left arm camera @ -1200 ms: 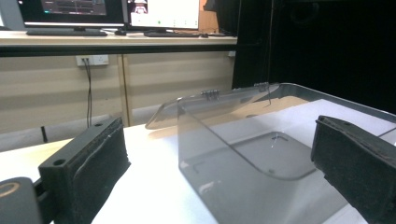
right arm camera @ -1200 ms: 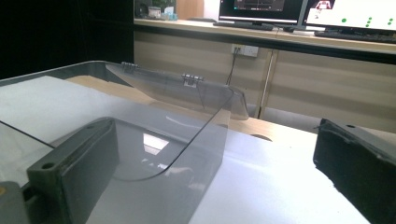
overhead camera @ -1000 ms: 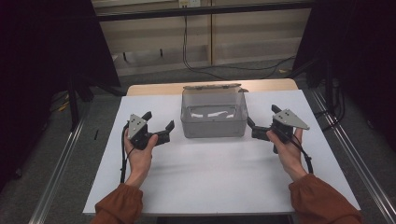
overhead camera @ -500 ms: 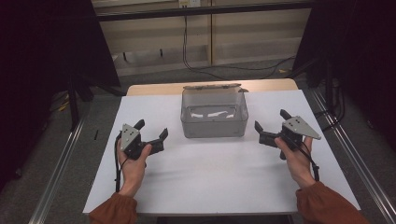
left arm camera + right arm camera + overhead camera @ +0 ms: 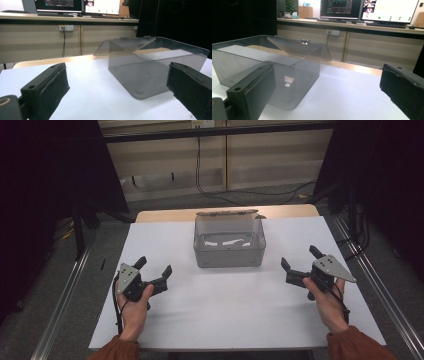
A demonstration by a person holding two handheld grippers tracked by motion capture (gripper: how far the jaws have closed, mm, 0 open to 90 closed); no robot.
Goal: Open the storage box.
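A clear grey plastic box [image 5: 229, 251] stands on the far middle of the white table [image 5: 225, 310], its hinged lid [image 5: 227, 213] tipped open toward the back. Nothing solid shows inside it. My left gripper [image 5: 155, 265] is held low at the front left, open and holding nothing, well apart from the box. My right gripper [image 5: 299, 257] is open and holding nothing at the front right. In the left gripper view the box [image 5: 155, 67] sits ahead to the right, between the spread pads [image 5: 47, 87]. In the right gripper view the box [image 5: 262, 60] is ahead to the left.
A wooden table edge [image 5: 165, 215] shows behind the white sheet. Metal rails [image 5: 65, 290] run along both sides on the floor. Cables [image 5: 250, 195] lie on the floor beyond. Monitors [image 5: 372, 10] stand on a counter behind the table.
Both grippers have drawn back from the box's sides toward the person and slightly outward. They stay open. The box has not moved.
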